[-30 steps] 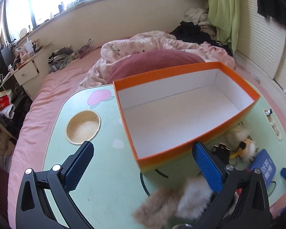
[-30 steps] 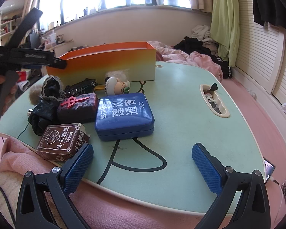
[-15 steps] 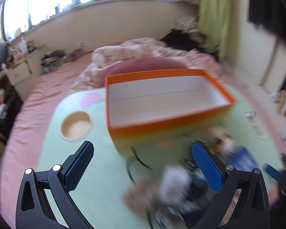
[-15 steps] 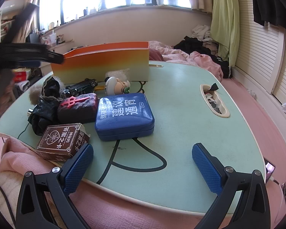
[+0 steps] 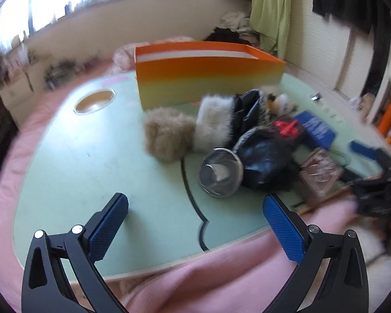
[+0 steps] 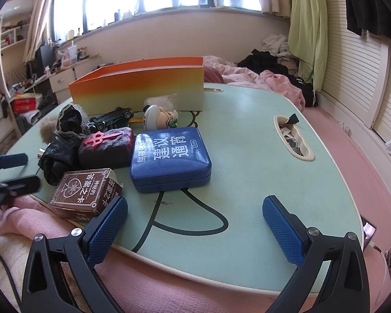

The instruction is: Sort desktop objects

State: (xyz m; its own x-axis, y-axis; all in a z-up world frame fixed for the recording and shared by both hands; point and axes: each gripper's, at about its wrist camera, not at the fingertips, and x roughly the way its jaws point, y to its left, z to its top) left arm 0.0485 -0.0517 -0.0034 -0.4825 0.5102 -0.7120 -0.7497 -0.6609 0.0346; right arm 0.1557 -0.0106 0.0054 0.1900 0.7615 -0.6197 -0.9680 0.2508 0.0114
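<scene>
Left gripper (image 5: pixel 195 206) is held wide apart with nothing between the blue pads, low over the near edge of the mint-green table (image 5: pixel 96 156); right gripper (image 6: pixel 195 206) is likewise spread wide and empty over its own near edge. Ahead of the left gripper a clear glass cup (image 5: pixel 220 172) is seen lying on its side, with a tan fur piece (image 5: pixel 168 134) and a white fur piece (image 5: pixel 213 120) just beyond it, the two touching. To the right of the cup a black crumpled bag (image 5: pixel 263 161) is piled against other clutter; the view is motion-blurred there, so detail cannot be told. The orange box (image 5: pixel 208 75) stands open-topped at the far side, behind the pile. Ahead-left of the right gripper a brown card box (image 6: pixel 84 191) lies at the table edge, just beside the left pad; beyond it a dark block with a red emblem (image 6: pixel 105 147) is touching a blue case (image 6: pixel 170 159). Further ahead a black toy car (image 6: pixel 110 120) and a small figurine (image 6: pixel 160 120) lie close to the box wall. A recessed slot (image 6: pixel 293 137) holding small scraps is seen ahead-right, well apart from the pile. A black line is printed on the table top. Pink bedding (image 6: pixel 169 281) lies under both grippers; a bright window, a green curtain (image 6: pixel 306 26) and louvred doors are seen behind
</scene>
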